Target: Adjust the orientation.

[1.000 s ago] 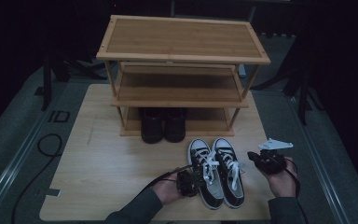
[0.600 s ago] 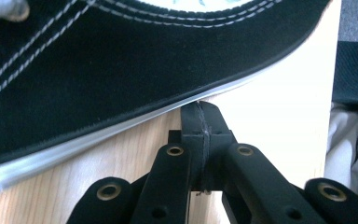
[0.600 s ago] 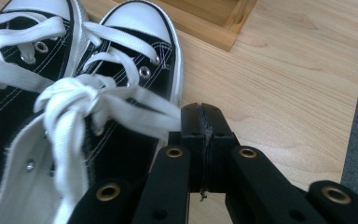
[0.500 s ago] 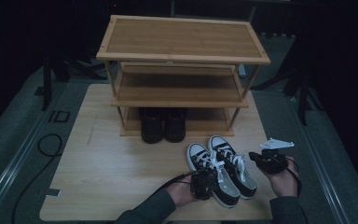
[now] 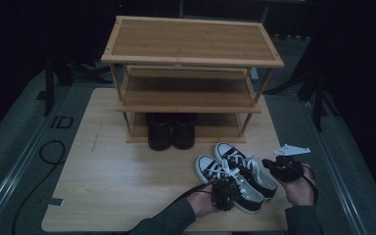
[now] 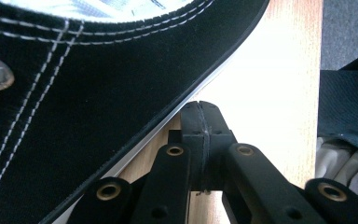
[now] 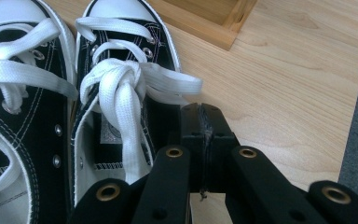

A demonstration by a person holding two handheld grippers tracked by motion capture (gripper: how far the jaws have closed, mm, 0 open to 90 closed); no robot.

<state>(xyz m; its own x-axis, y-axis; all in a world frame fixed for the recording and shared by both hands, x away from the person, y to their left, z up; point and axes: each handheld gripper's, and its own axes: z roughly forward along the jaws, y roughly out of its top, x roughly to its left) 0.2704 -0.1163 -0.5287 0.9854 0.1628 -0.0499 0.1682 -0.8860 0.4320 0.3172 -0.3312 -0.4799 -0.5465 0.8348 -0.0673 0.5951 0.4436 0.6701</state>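
I count two black canvas sneakers with white laces and white toe caps (image 5: 235,174), lying side by side as one pair on the light wooden table (image 5: 112,181), in front of the three-level bamboo shoe rack (image 5: 191,73). There is one more pair, two dark shoes (image 5: 171,131), standing on the lowest level of the rack. The sneakers point toward the rack, a little tilted to the left, and their laces are tied. They have white stitching, metal eyelets and a thin white line along the sole. My left fingers (image 6: 200,109) are clenched with nothing between them, just beside the outer side of the left sneaker. My right fingers (image 7: 200,112) are also clenched and empty, near the right sneaker.
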